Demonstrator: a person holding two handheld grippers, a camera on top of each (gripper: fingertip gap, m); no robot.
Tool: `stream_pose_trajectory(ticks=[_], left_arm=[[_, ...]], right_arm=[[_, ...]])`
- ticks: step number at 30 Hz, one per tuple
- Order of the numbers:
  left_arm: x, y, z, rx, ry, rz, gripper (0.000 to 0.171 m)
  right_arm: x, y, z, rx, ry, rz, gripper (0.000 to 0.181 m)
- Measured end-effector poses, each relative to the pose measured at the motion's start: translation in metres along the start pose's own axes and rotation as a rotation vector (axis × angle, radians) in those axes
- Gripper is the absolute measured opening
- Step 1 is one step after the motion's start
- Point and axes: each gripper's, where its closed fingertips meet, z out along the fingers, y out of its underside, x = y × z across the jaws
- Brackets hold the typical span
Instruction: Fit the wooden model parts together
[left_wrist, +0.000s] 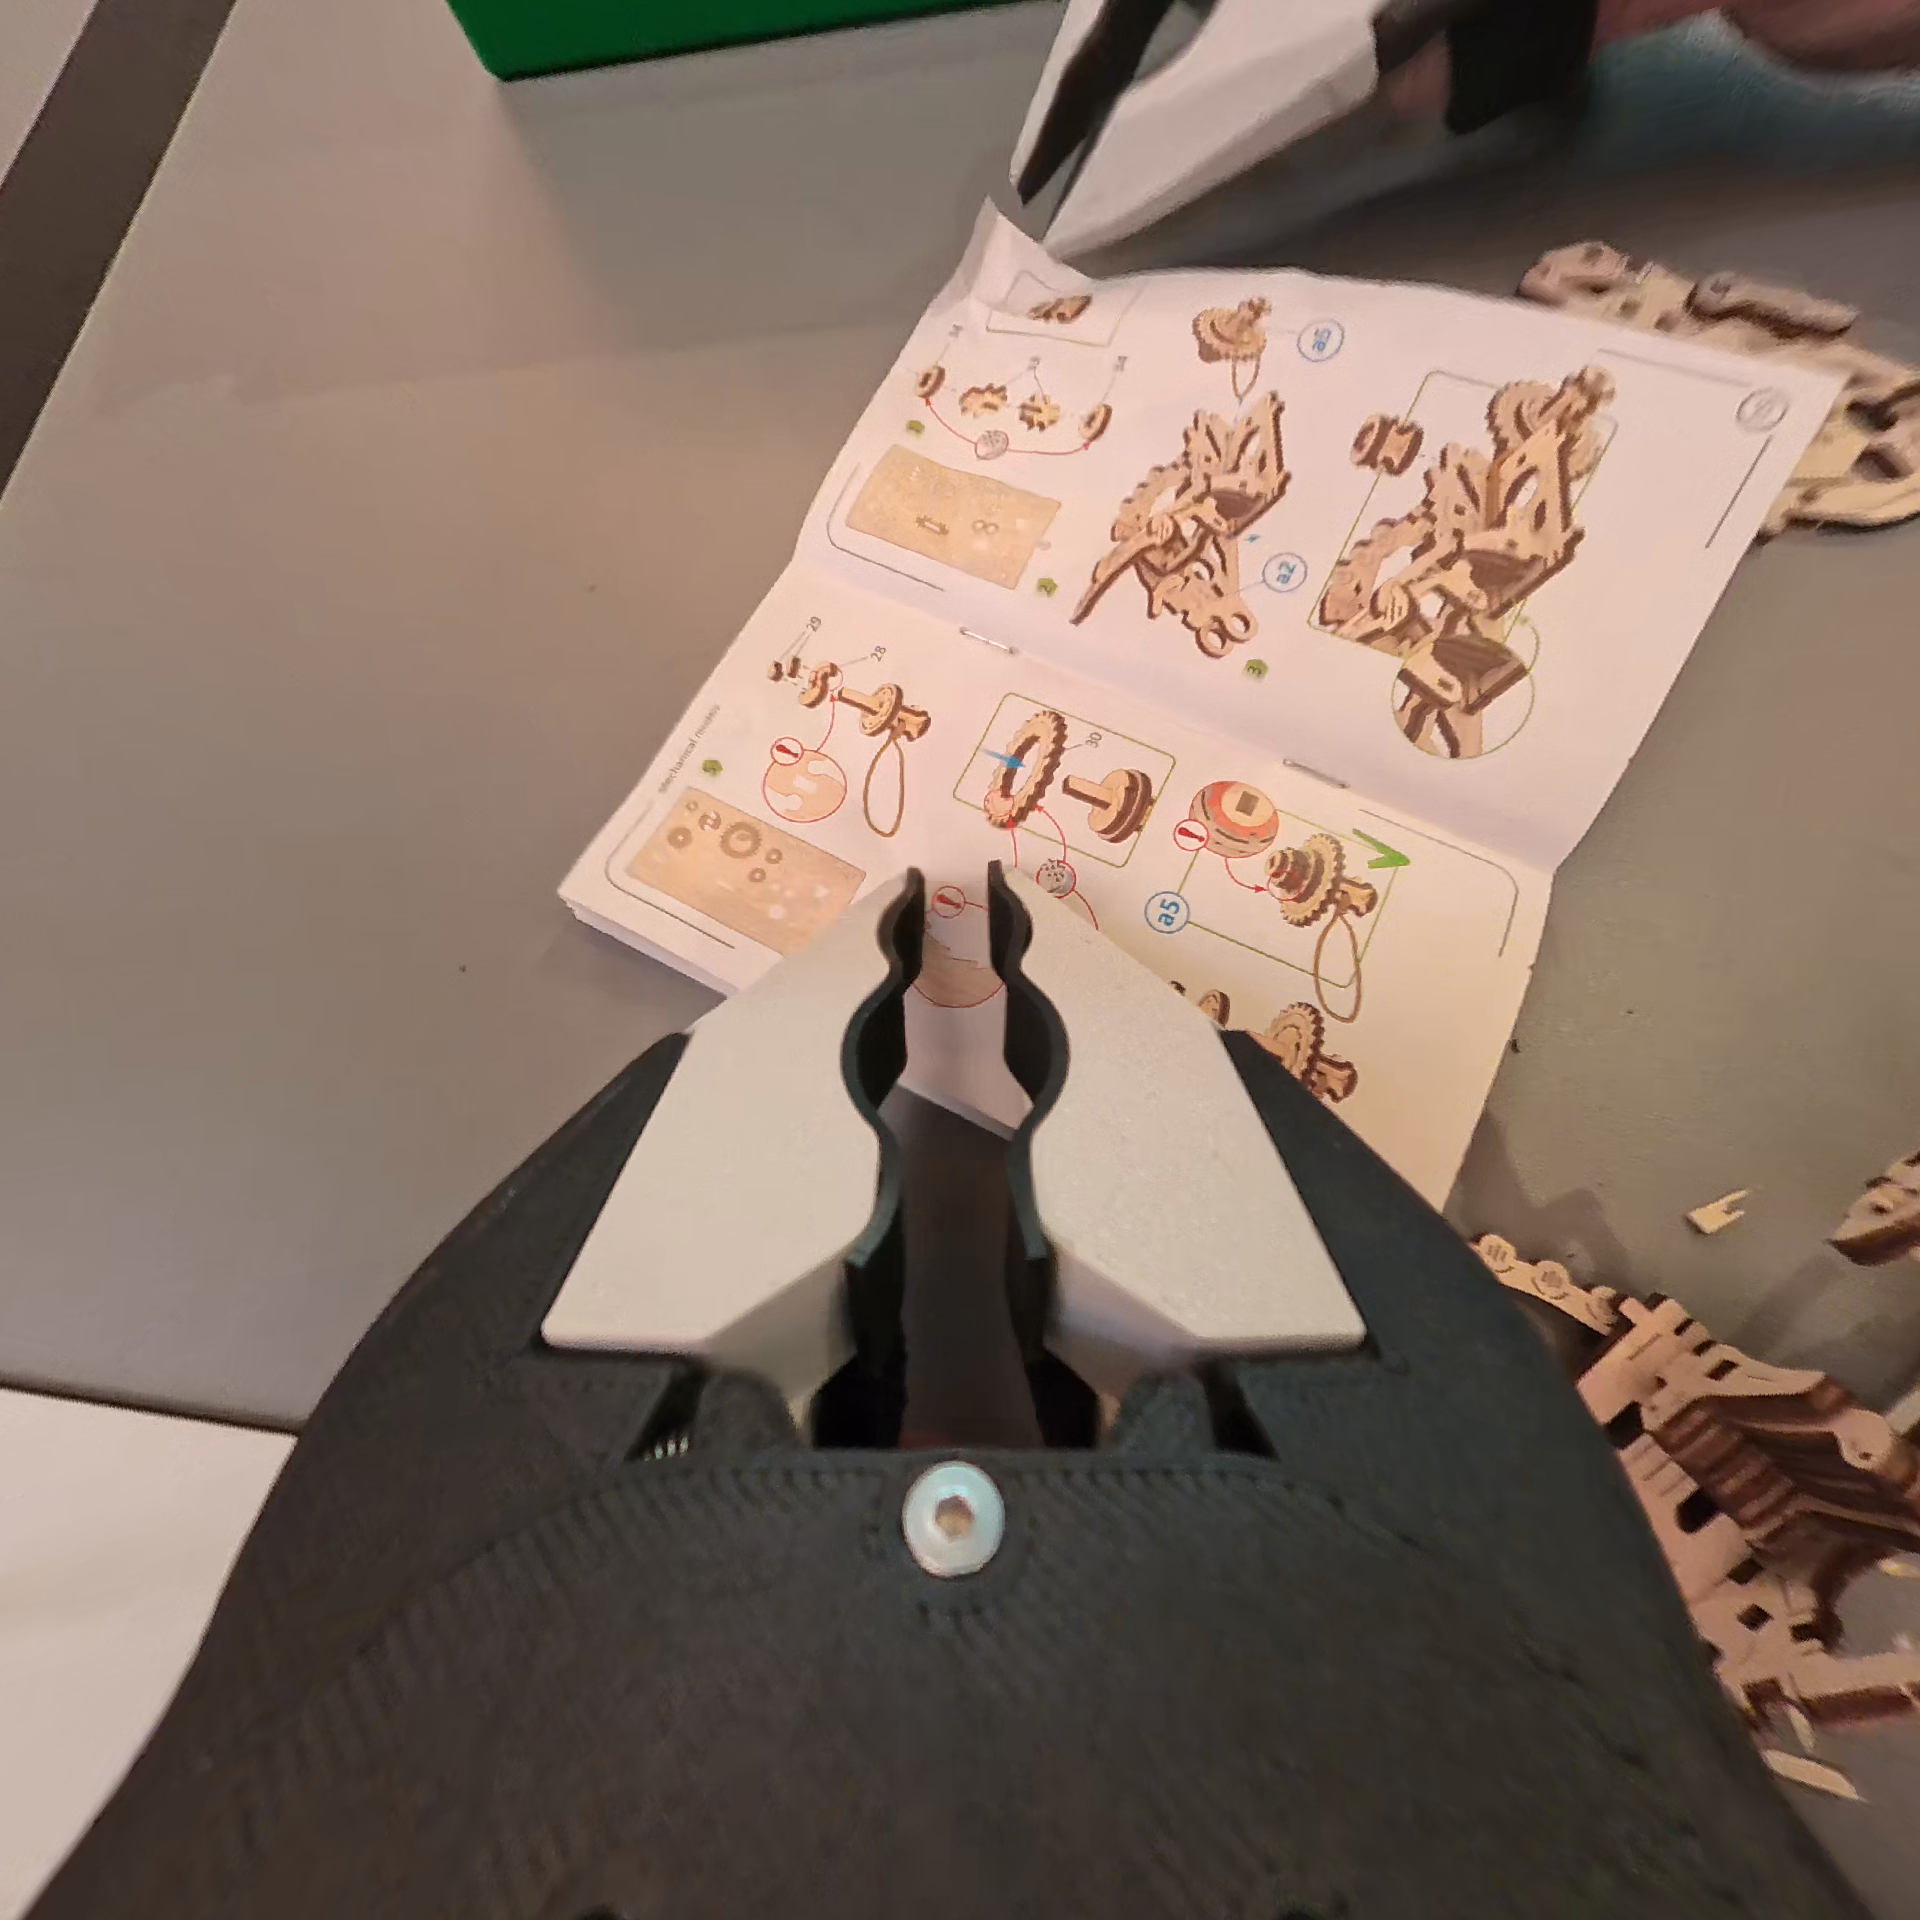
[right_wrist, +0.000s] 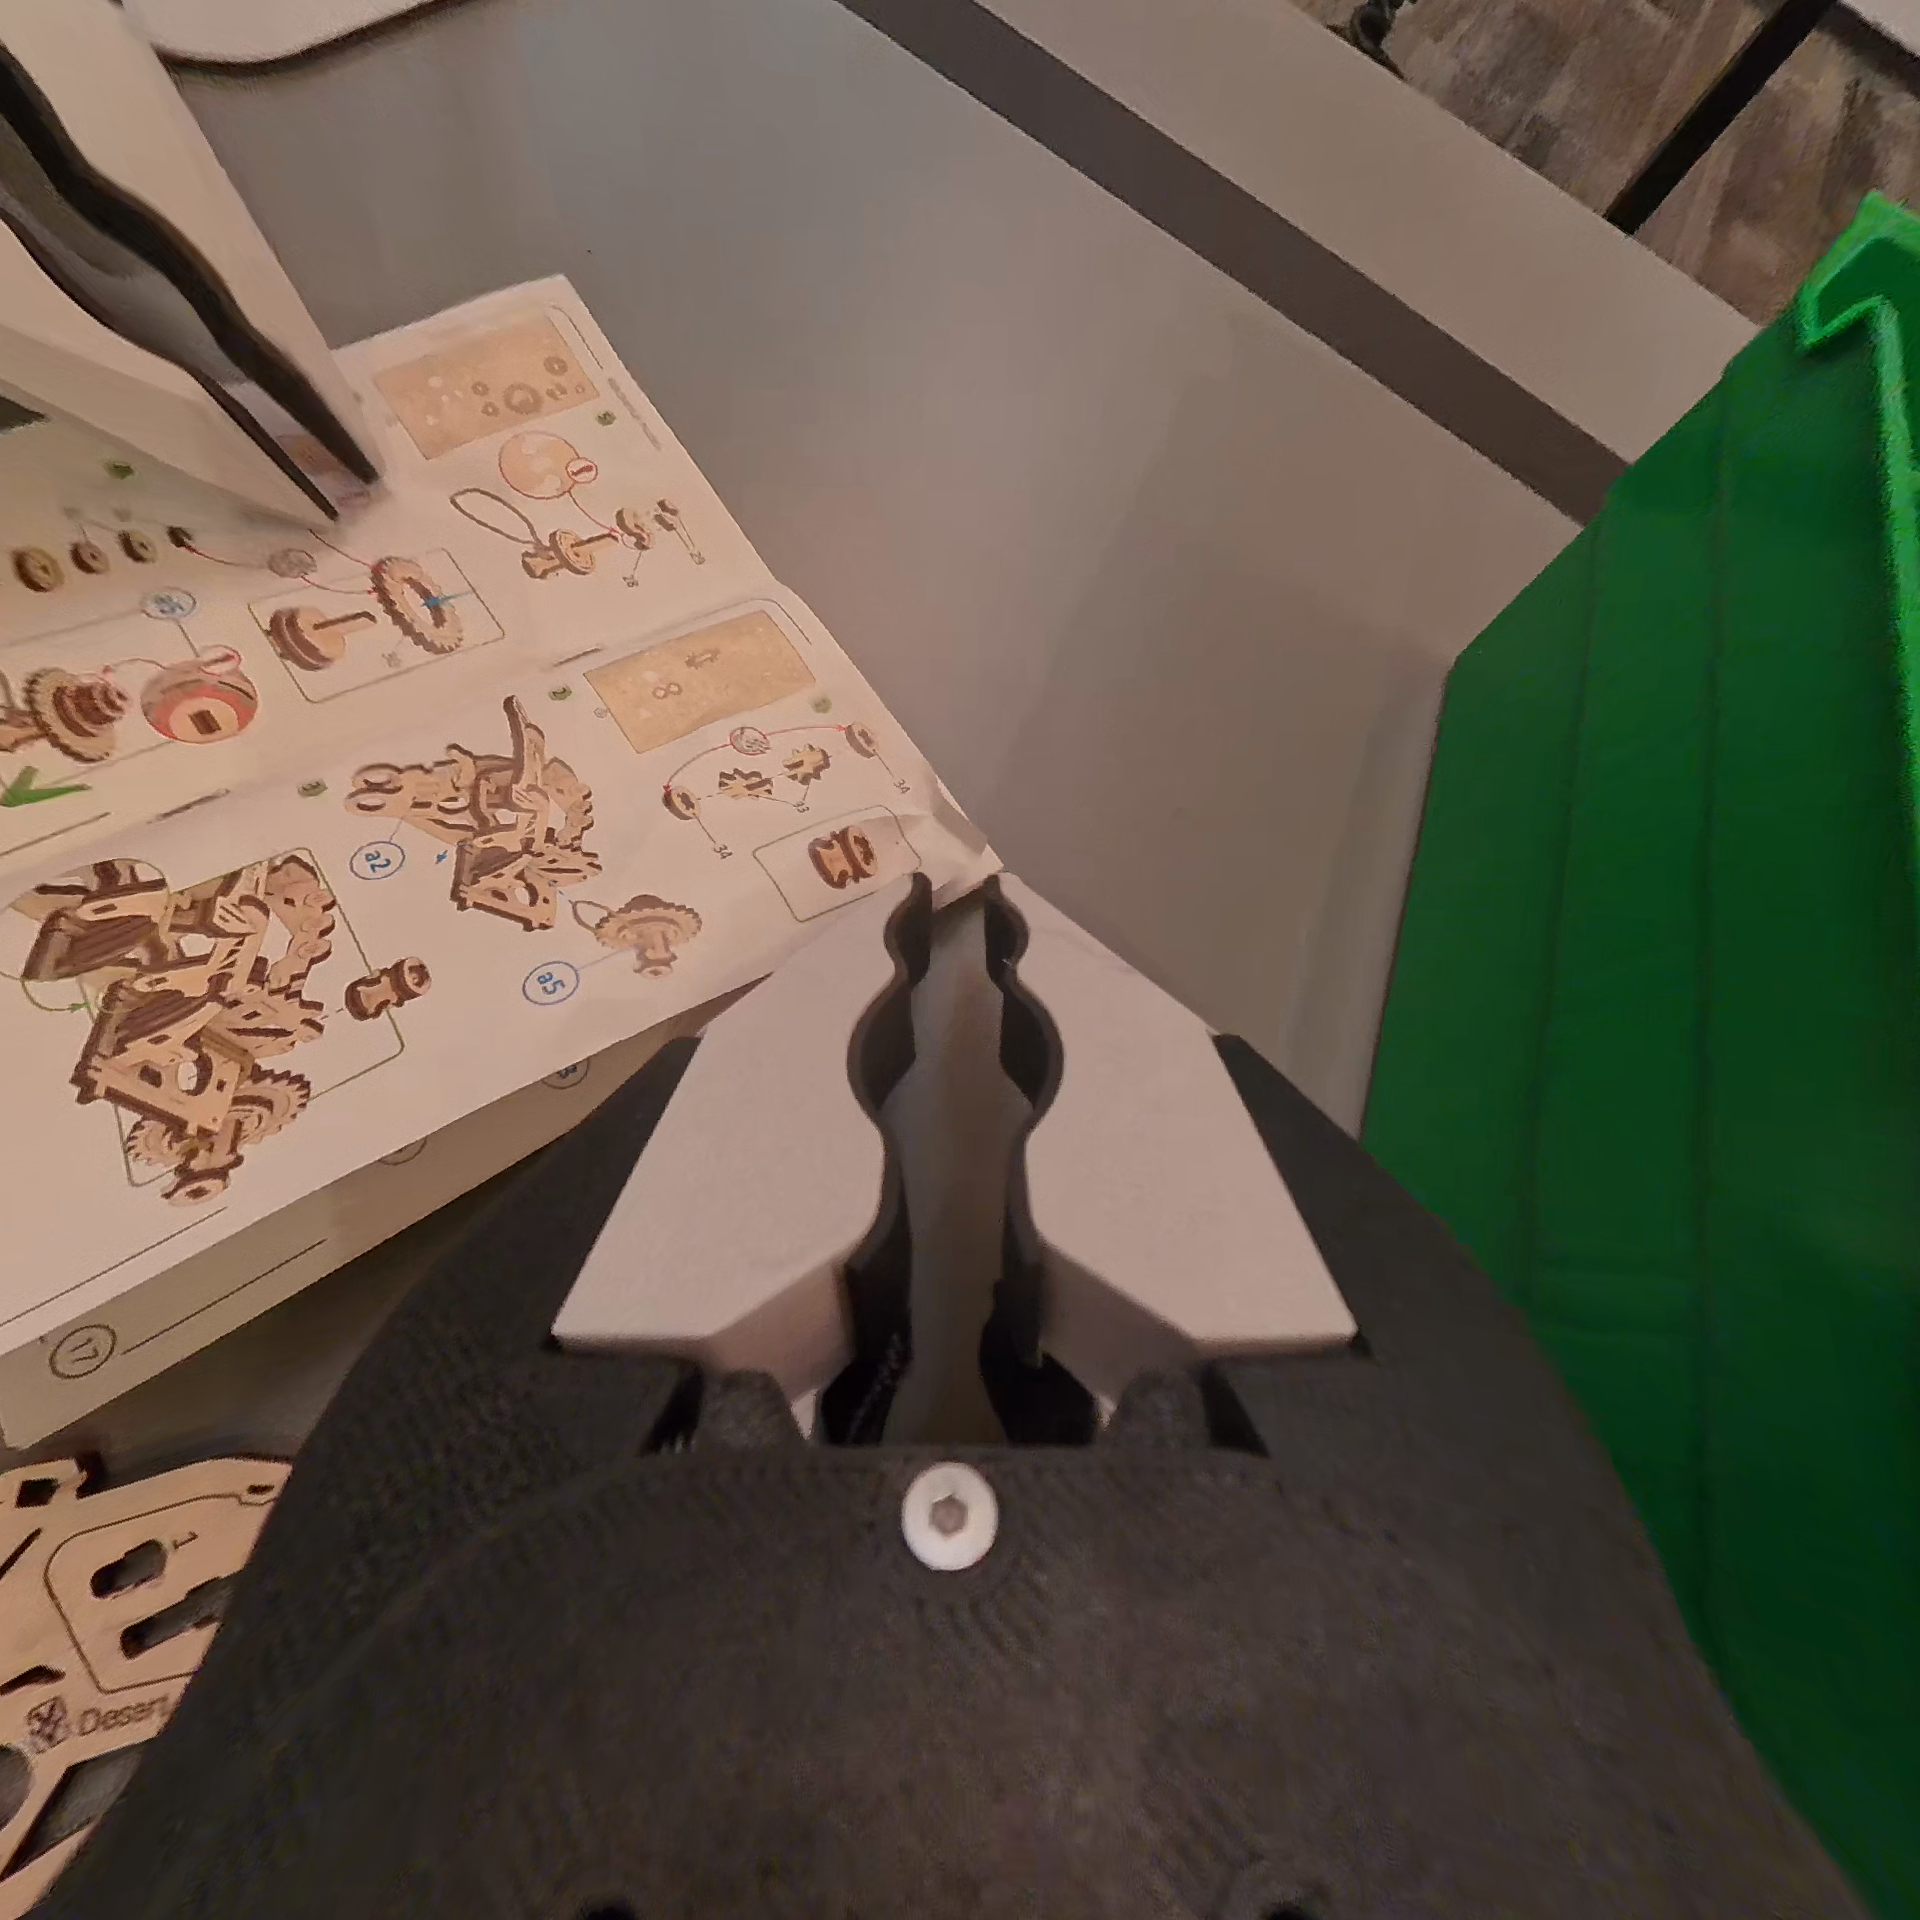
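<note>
Black-and-grey left gripper (left_wrist: 954, 883) fills the lower centre of the left wrist view, jaws a narrow gap apart with nothing between them, tips over the near edge of the open instruction booklet (left_wrist: 1195, 665). Booklet lies flat on the grey table (left_wrist: 416, 623), stapled fold running across the middle, pages printed with drawings of wooden gears and assemblies. Lower right of that view: partly assembled wooden model (left_wrist: 1745, 1475), pale laser-cut plywood with dark burnt edges, slotted and toothed, blurry. Small wood offcuts (left_wrist: 1714, 1210) beside it. More wooden parts (left_wrist: 1704, 301) at the upper right, past the booklet's far edge. Right gripper (left_wrist: 1049, 223) at top centre, tips at the booklet's far corner, blurred.

Right wrist view only: punched-out plywood sheet (right_wrist: 114, 1579) at lower left, cutout holes visible, just beside the booklet. Right gripper's jaws slightly apart, empty, tips at the booklet's corner. Green box (right_wrist: 1683, 1039) takes up the right side here; left view catches only its edge at the top. The assembled model does not show in this view.
</note>
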Motion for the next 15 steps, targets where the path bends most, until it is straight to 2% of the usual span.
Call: stream_pose_trajectory(ticks=[3, 7, 11, 15], left_arm=[[-0.003, -0.005, -0.005, 0.05, 0.039, -0.065, 0.017], [-0.01, -0.017, -0.018, 0.17, 0.076, -0.149, 0.019], [-0.015, -0.026, -0.03, 0.265, 0.078, -0.181, 0.02], [-0.017, -0.029, -0.034, 0.294, 0.07, -0.186, 0.021]], right_arm=[[0.009, -0.006, -0.006, 0.008, 0.094, -0.06, 0.011], [0.01, -0.034, -0.03, 0.086, 0.206, -0.155, 0.015], [-0.01, -0.058, -0.067, 0.16, 0.261, -0.243, 0.02], [-0.039, -0.07, -0.097, 0.18, 0.234, -0.29, 0.027]])
